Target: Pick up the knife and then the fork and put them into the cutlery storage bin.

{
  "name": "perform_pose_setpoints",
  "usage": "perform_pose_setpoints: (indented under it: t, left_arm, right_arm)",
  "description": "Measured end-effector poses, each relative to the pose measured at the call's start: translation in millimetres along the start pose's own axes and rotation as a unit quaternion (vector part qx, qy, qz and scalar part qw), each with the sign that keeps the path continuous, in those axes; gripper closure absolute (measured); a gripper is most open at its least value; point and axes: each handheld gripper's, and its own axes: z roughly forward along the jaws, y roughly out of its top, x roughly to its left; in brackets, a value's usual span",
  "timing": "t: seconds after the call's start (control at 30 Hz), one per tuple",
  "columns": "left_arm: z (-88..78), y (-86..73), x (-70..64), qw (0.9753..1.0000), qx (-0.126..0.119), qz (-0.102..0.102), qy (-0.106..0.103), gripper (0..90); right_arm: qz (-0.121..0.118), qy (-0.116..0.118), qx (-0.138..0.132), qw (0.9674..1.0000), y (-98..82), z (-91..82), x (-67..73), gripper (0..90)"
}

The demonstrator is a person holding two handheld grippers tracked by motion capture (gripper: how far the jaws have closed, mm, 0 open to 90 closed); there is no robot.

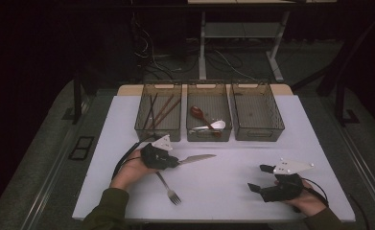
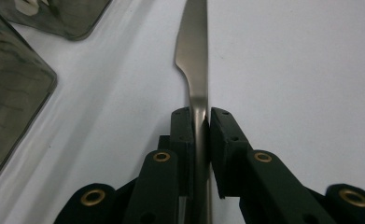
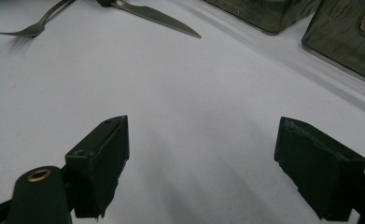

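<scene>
A table knife [image 1: 197,158] lies level just above the white table, blade pointing right. My left gripper [image 1: 175,162] is shut on its handle. In the left gripper view the black jaws [image 2: 201,123] pinch the knife [image 2: 194,56] and the blade runs straight ahead. A metal fork [image 1: 168,188] lies on the table just below that hand, tines toward the front edge. My right gripper [image 1: 260,178] rests low at the front right, open, with nothing between its jaws [image 3: 201,154]. The right gripper view also catches the knife [image 3: 157,16] and the fork [image 3: 31,30] far off.
Three smoky plastic bins stand in a row at the back of the table [image 1: 223,191]. The left bin [image 1: 157,133] holds chopsticks, the middle bin [image 1: 208,135] a brown spoon and a white spoon. Nothing is visible in the right bin [image 1: 259,134].
</scene>
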Motion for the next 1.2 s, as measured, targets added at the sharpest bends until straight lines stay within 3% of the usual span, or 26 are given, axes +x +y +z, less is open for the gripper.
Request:
perform_pose_setpoints:
  t: [0.43,0.53,0.9,1.0,1.2]
  left_arm:
    - [0.2,6.1,-5.7,0.9998,0.019,-0.005,0.004,79.5]
    - [0.6,8.4,-8.7,0.9999,0.013,-0.008,0.001,79.5]
    - [-13.0,20.0,-14.4,0.9986,-0.049,-0.020,-0.004,79.4]
    - [-15.9,24.0,-15.6,0.9975,-0.067,-0.023,-0.004,79.4]
    - [-15.4,30.7,-19.6,0.9954,-0.089,-0.035,0.003,79.3]
  right_arm:
    - [-0.002,0.000,-0.001,1.0000,0.0,-0.6,0.5,17.6]
    - [-0.003,-0.001,-0.001,1.0000,0.0,-0.6,0.4,17.6]
    - [-0.001,-0.002,-0.003,1.0000,1.4,-1.2,0.6,17.6]
    - [0.008,-0.005,-0.005,0.9999,3.6,-1.3,-0.8,17.5]
    - [0.053,-0.013,-0.026,0.9982,21.0,2.6,-5.5,17.6]
